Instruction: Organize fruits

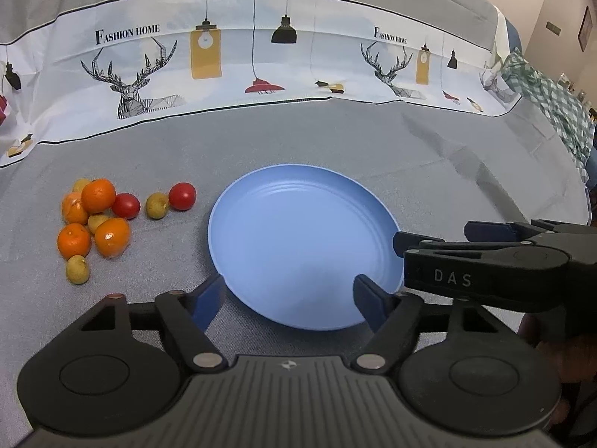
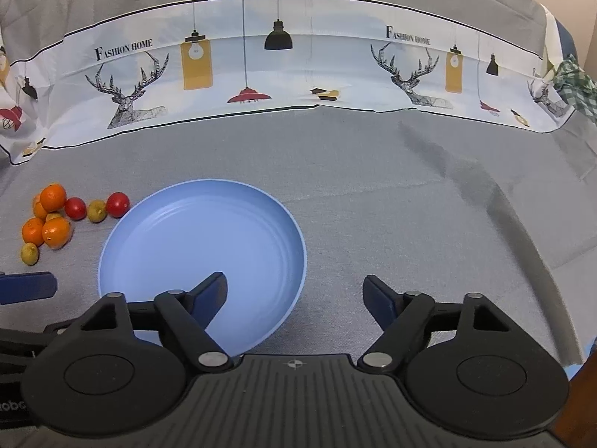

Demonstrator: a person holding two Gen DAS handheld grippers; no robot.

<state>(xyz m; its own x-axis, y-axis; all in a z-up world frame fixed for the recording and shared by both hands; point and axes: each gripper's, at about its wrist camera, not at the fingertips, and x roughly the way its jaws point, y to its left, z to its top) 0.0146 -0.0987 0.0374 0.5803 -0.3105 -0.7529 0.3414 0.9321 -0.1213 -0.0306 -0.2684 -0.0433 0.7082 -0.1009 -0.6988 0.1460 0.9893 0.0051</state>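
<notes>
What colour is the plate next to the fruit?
Light blue: the plate shows best in the left wrist view.

A domestic setting is indicated, most likely a living or dining area of a home. The work surface is covered by a grey household cloth point(image 1: 335, 142), and behind it a printed fabric band point(image 1: 238, 59) is draped, on which stag heads, pendant lamps and the words "FASHION HOME" are shown. A green checked cloth point(image 1: 541, 93) is bundled at the far right. Beyond it, a plain beige wall is seen, on which a small framed picture point(image 1: 584, 28) is hung. Everyday tableware and food are laid out: a blue plate point(image 2: 123, 246) and a cluster of small fruits point(image 1: 100, 220).
</notes>
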